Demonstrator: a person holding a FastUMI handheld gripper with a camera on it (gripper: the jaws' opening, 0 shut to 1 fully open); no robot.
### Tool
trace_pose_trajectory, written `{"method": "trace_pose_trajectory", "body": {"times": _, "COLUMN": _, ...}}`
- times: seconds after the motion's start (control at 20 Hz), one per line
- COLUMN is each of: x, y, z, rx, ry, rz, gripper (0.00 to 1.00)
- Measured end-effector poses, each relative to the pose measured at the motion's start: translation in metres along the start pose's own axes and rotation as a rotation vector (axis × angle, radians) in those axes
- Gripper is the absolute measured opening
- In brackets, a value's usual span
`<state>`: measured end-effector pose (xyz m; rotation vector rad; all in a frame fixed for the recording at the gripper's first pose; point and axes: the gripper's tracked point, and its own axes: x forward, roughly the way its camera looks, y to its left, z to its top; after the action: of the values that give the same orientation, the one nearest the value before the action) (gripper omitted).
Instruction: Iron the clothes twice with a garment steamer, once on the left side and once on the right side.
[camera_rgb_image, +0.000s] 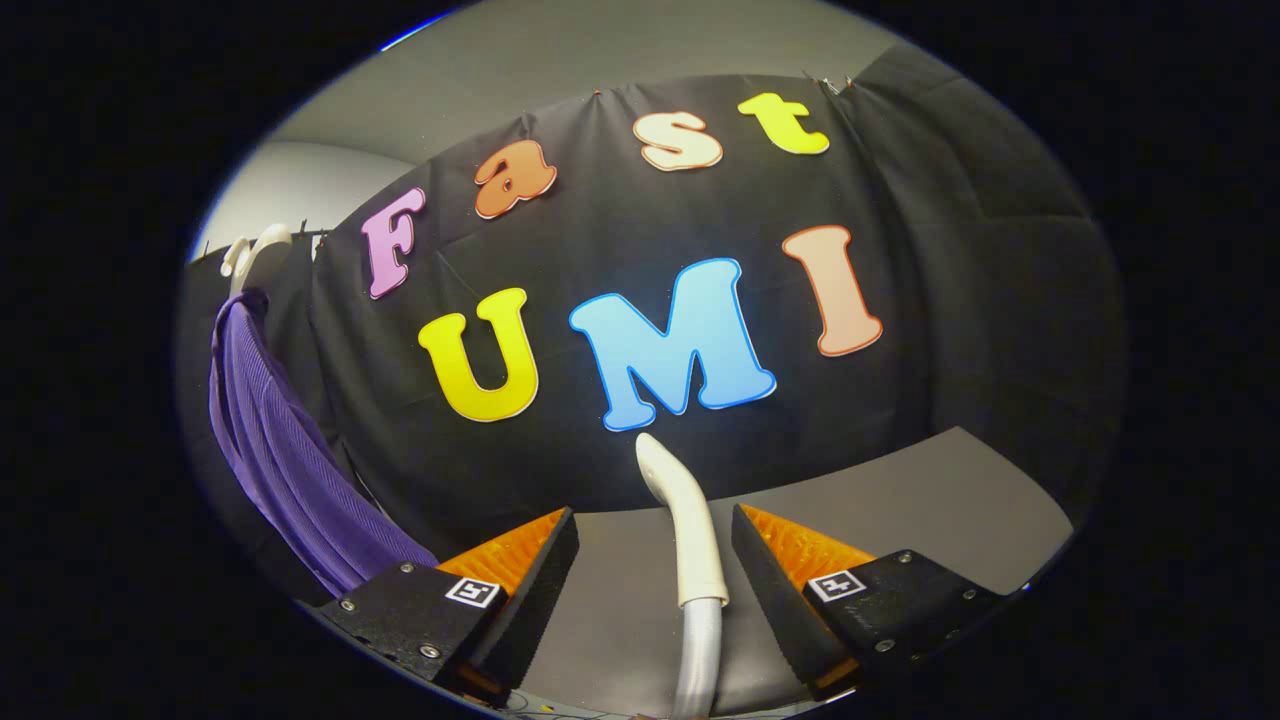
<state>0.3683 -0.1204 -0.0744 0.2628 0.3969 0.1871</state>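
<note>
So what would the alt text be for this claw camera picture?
The claw is open, a cream steamer nozzle on a grey hose standing between its fingers without touching them. A purple garment hangs off to one side.

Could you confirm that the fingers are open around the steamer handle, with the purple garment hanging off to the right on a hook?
Not quite: the gripper view shows the purple garment hanging to the left of the fingers, not the right, from a hook. The rest holds: the gripper is open, with the steamer handle standing between its fingers, neither pressing on it.
</note>
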Motion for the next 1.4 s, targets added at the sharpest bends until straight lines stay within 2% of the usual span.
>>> {"method": "trace_pose_trajectory", "body": {"times": 0.45, "x": 0.063, "y": -0.028, "z": -0.019, "rx": 0.358, "ry": 0.237, "rz": 0.086, "gripper": 0.95}}
{"method": "trace_pose_trajectory", "body": {"times": 0.7, "x": 0.078, "y": -0.025, "z": -0.061, "rx": 0.434, "ry": 0.425, "rz": 0.135, "gripper": 0.94}}
{"method": "trace_pose_trajectory", "body": {"times": 0.95, "x": 0.093, "y": -0.014, "z": -0.088, "rx": 0.503, "ry": 0.544, "rz": 0.187, "gripper": 0.93}}
{"method": "trace_pose_trajectory", "body": {"times": 1.05, "x": 0.096, "y": -0.01, "z": -0.089, "rx": 0.543, "ry": 0.56, "rz": 0.206, "gripper": 0.89}}
{"method": "trace_pose_trajectory", "body": {"times": 1.1, "x": 0.1, "y": -0.01, "z": -0.089, "rx": 0.563, "ry": 0.566, "rz": 0.205, "gripper": 0.82}}
{"method": "trace_pose_trajectory", "body": {"times": 1.15, "x": 0.104, "y": -0.008, "z": -0.091, "rx": 0.574, "ry": 0.573, "rz": 0.201, "gripper": 0.8}}
{"method": "trace_pose_trajectory", "body": {"times": 1.25, "x": 0.104, "y": -0.011, "z": -0.099, "rx": 0.591, "ry": 0.6, "rz": 0.199, "gripper": 0.66}}
{"method": "trace_pose_trajectory", "body": {"times": 1.3, "x": 0.105, "y": -0.01, "z": -0.101, "rx": 0.613, "ry": 0.619, "rz": 0.215, "gripper": 0.52}}
{"method": "trace_pose_trajectory", "body": {"times": 1.35, "x": 0.1, "y": -0.005, "z": -0.101, "rx": 0.633, "ry": 0.637, "rz": 0.229, "gripper": 0.45}}
{"method": "trace_pose_trajectory", "body": {"times": 1.4, "x": 0.103, "y": -0.006, "z": -0.102, "rx": 0.646, "ry": 0.645, "rz": 0.232, "gripper": 0.45}}
